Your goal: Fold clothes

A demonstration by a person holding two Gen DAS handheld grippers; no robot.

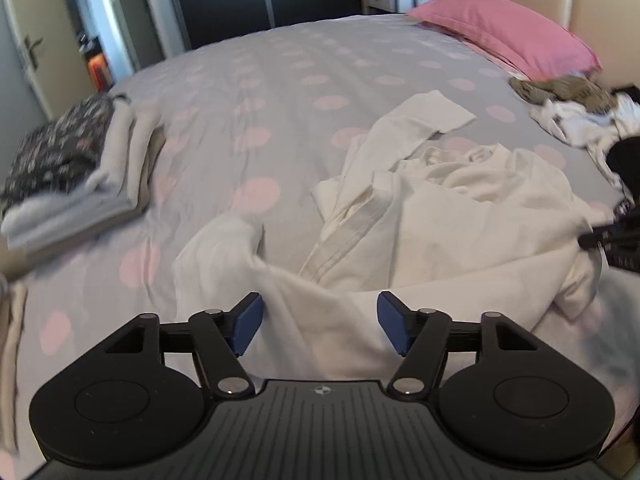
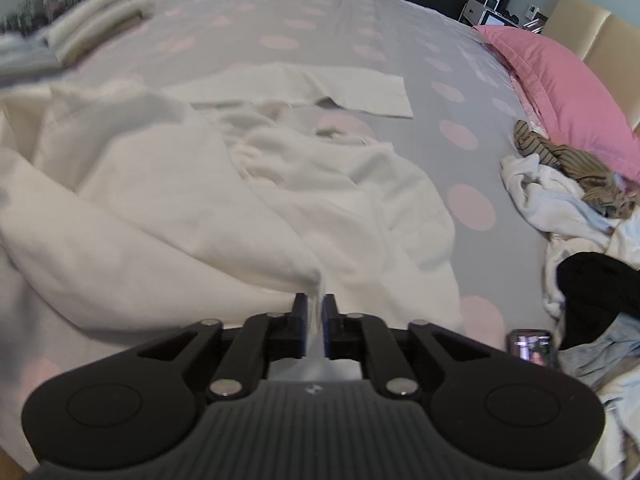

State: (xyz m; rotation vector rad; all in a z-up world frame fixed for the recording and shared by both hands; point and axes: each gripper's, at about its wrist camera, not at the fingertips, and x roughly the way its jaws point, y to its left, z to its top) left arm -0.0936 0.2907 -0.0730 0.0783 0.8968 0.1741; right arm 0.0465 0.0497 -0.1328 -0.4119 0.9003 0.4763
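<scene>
A crumpled white long-sleeved garment point(image 1: 452, 216) point(image 2: 192, 208) lies spread on the bed, one sleeve point(image 2: 320, 88) stretched out flat toward the far side. My left gripper point(image 1: 319, 322) is open just above the garment's near edge, fabric lying between its blue pads point(image 1: 248, 320) without being pinched. My right gripper point(image 2: 315, 312) is shut on a fold of the same white garment, lifting it into a small peak. The right gripper's black body point(image 1: 612, 240) shows at the right edge of the left wrist view.
The bed point(image 1: 280, 92) has a grey cover with pink dots. A stack of folded clothes point(image 1: 76, 168) point(image 2: 68, 28) sits at the left. A pile of unfolded clothes point(image 2: 580, 216) point(image 1: 576, 112) lies at the right, beside a pink pillow point(image 1: 508, 36). A phone point(image 2: 532, 346) rests near the right gripper.
</scene>
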